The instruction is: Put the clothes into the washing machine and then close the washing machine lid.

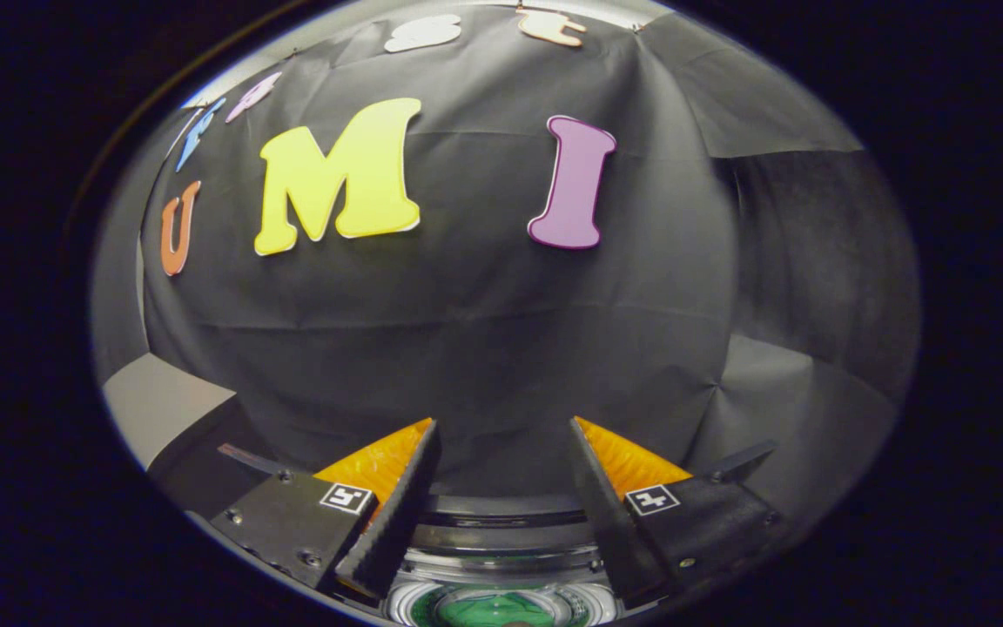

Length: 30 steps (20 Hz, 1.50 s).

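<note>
The black cloth wall (pixel 484 348) rises far ahead. The washing machine's (pixel 501 557) round top opening lies near, beneath and between the fingers, something green inside its drum (pixel 501 607). The gripper (pixel 503 431) is released, fingers spread, holding nothing.

A dark counter (pixel 197 475) runs along the foot of the black cloth wall (pixel 484 348). The washer (pixel 501 557) stands on it, its round rim below and between the spread tongs (pixel 501 435).
</note>
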Each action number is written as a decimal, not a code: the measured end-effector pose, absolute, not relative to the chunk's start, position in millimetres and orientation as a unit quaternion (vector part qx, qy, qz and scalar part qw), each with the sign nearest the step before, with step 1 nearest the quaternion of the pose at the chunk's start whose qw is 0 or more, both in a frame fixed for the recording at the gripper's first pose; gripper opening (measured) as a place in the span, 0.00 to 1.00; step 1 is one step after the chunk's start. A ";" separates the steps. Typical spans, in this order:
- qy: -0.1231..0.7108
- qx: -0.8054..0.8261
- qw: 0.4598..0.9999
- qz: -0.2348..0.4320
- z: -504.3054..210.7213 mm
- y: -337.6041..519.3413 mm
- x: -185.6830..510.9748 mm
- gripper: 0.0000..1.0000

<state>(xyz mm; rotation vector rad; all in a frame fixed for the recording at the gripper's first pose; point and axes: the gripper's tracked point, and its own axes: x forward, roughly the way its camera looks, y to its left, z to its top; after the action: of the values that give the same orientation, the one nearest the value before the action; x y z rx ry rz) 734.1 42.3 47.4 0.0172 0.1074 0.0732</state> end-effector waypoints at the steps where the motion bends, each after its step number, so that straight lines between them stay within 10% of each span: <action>1: 0.049 0.010 0.998 0.035 48.7 42.0 732.3 0.91; 30: 0.002 0.008 0.999 0.035 6.6 33.6 640.9 0.91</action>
<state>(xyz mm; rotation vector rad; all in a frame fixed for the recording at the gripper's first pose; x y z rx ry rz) 640.9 33.6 6.6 0.0160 0.0040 0.0704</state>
